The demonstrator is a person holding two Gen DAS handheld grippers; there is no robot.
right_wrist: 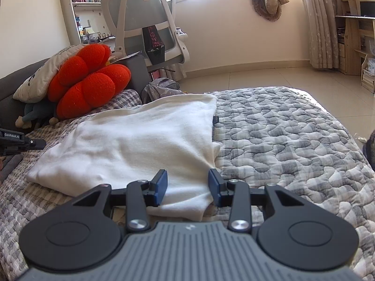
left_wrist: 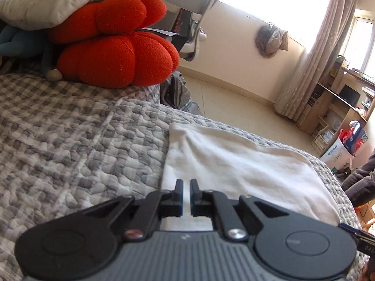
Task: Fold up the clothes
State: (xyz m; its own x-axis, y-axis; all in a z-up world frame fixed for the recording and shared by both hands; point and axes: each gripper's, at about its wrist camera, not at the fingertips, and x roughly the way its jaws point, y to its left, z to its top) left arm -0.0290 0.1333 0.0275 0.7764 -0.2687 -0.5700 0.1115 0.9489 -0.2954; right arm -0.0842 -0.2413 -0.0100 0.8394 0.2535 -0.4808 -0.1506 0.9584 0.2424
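One white garment (right_wrist: 140,138) on quilt (right_wrist: 293,135)

Two wrist views, low and close over the bed

Both look forward along their fingers; both share the white garment (left_wrist: 234,164) (right_wrist: 140,140), the red cushion (left_wrist: 112,46) (right_wrist: 89,82) and the window wall.

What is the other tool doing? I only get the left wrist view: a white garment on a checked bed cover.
Observer: The right tool is open, sitting astride the near right corner of the white garment without pinching it.
Operator: Is there anything on the garment that I'm missing?
Observer: A small dark tag sticks out at its right edge, against the bed cover.
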